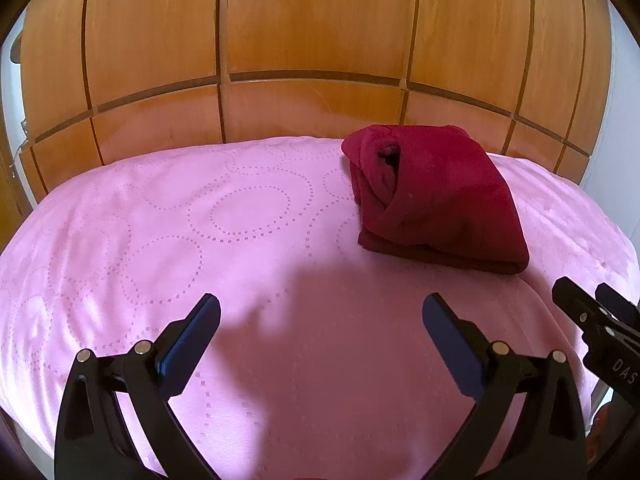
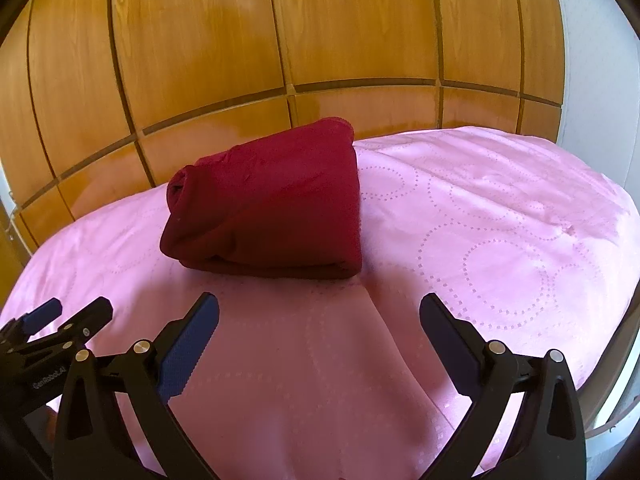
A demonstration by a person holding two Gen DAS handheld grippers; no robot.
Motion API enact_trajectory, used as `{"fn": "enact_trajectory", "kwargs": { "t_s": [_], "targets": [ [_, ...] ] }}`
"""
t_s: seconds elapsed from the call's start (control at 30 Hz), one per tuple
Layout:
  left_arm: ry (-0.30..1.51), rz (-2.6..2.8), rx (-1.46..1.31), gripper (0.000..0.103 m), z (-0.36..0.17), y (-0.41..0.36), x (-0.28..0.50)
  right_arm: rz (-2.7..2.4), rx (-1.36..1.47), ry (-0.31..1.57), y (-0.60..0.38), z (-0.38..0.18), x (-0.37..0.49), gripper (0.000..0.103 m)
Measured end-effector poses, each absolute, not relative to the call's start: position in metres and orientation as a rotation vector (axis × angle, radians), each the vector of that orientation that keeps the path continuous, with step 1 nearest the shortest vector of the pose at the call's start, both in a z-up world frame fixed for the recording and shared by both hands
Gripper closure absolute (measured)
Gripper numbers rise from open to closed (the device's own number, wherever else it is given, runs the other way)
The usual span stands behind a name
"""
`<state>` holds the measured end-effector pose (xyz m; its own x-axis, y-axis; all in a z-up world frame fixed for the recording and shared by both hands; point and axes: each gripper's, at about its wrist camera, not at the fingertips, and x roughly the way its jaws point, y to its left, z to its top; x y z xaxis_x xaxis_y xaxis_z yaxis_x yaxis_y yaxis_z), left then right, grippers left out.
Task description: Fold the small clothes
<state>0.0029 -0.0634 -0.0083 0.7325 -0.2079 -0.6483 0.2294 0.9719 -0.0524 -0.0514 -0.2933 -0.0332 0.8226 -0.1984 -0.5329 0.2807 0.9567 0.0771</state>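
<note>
Now | both tongs (image 1: 321,312) (image 2: 319,312) spread, empty | folded red garment (image 2: 268,204) on pink bedspread (image 2: 500,240) | wooden wardrobe (image 1: 320,40) behind

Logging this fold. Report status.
Left tongs open, right tongs open, both empty. Dark red folded cloth garment lies on pink patterned bedspread. Nothing between.

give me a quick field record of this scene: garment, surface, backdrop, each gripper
garment: dark red garment, folded into a compact bundle, lying untouched
surface: pink bedspread with dotted circle pattern
backdrop: wooden panelled wall behind the bed
left gripper: open, empty, over bare bedspread, short of the garment
right gripper: open, empty, facing the garment's near edge
task state: fold looks done
</note>
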Motion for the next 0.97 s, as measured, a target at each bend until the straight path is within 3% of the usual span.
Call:
{"fn": "enact_trajectory", "kwargs": {
  "t_s": [0.97],
  "targets": [
    [0.826, -0.176, -0.001, 0.002, -0.030, -0.054, 0.030, -0.277, 0.190, 0.611, -0.323, -0.047, -0.026, 0.004]
  ]
}}
